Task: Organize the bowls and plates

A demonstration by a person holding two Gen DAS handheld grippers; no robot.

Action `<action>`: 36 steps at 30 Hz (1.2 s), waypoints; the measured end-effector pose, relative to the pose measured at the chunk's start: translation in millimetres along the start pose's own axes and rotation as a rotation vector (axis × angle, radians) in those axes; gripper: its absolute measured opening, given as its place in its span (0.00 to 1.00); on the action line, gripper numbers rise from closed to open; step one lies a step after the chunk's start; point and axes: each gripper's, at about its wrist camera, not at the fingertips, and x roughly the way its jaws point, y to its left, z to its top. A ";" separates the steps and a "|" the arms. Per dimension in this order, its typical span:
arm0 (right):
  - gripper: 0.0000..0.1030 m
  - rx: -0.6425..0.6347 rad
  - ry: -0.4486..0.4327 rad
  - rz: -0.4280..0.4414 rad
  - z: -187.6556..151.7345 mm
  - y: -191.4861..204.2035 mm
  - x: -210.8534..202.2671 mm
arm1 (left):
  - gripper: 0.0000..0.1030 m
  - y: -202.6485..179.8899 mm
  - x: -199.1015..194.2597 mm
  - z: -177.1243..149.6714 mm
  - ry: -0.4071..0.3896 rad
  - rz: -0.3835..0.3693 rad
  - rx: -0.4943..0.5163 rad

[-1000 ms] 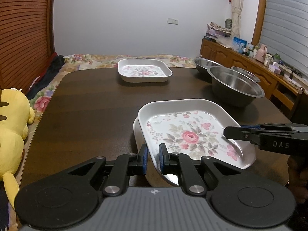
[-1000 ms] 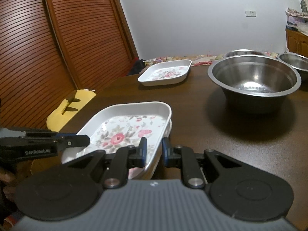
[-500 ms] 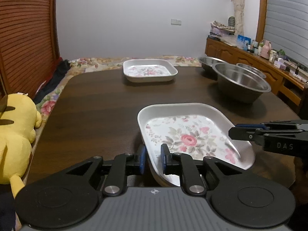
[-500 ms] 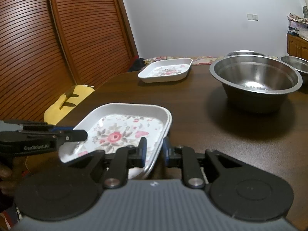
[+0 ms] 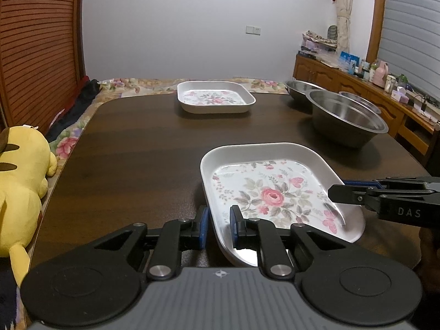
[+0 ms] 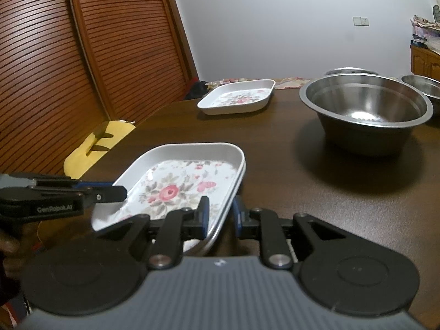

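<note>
Left wrist view: the left gripper [image 5: 218, 224] has its jaws pinched on the near left rim of the top plate [image 5: 272, 189], a white, rounded-square dish with a rose print. The right wrist view shows the right gripper [image 6: 220, 216] pinching the opposite rim, one finger inside the wall and one outside. In that view a second rim line shows just under the top plate's far corner, so the top plate seems nested in a like plate beneath; whether it is fully seated I cannot tell. This stack sits at the near edge of the table [image 5: 143, 148].

Beyond the stack, at the table's far side, lies another plate [image 5: 216, 100] of the same pattern. Right of the stack and a little farther back stands a big steel bowl [image 5: 348, 122], with two more bowls behind it. Left of the stack, off the table edge, is a yellow plush [image 5: 19, 189].

The plate looks stiff, light and glossy, probably enamel or melamine, so it is likely slick under the pads. Its raised wall is the natural place to hold: grip low on the rim on two opposite sides and keep it level, since a single pinch could let it swing or slip.
</note>
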 end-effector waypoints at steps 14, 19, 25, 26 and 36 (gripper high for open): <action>0.20 -0.026 -0.078 0.004 42.3 -9.2 -20.8 | 0.17 20.6 -7.6 52.6 -0.086 0.005 0.017; 0.20 -0.073 -0.109 -0.005 73.5 -12.1 -18.8 | 0.17 26.9 3.3 86.6 -0.118 0.006 0.045; 0.20 -0.145 -0.109 -0.011 115.5 -15.0 2.0 | 0.18 35.5 30.4 119.8 -0.121 0.008 0.038; 0.20 -0.152 -0.105 -0.009 123.5 -15.5 8.3 | 0.21 36.6 35.0 125.3 -0.121 0.009 0.034; 0.38 -0.142 -0.012 0.027 159.1 -29.4 64.3 | 0.24 43.5 80.6 158.3 -0.079 0.027 0.017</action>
